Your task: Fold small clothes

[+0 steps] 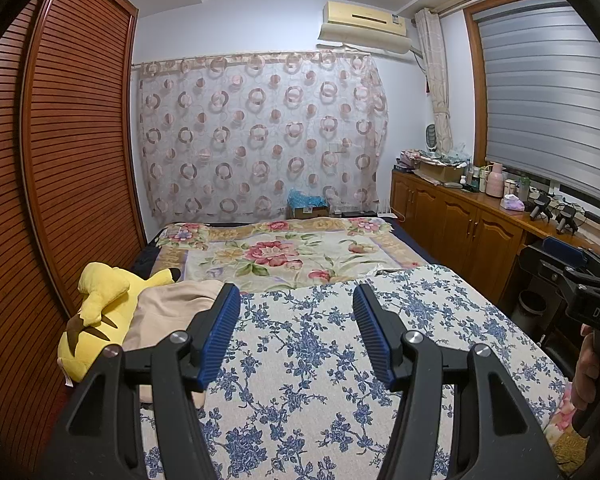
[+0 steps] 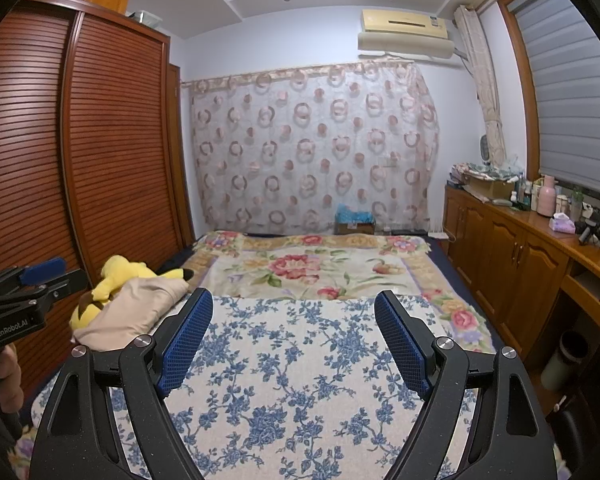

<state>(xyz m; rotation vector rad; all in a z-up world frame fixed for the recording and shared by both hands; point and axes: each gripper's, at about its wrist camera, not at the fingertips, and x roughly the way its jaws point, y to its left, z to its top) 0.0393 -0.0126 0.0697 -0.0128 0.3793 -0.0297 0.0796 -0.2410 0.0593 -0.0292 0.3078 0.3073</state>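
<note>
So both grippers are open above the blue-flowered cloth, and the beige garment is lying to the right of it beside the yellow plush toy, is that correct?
Not quite: the beige garment lies to the left of the blue-flowered cloth, not the right, as the right wrist view shows. The rest holds: it sits beside the yellow plush toy, and the left gripper and right gripper are both open above the cloth.
</note>
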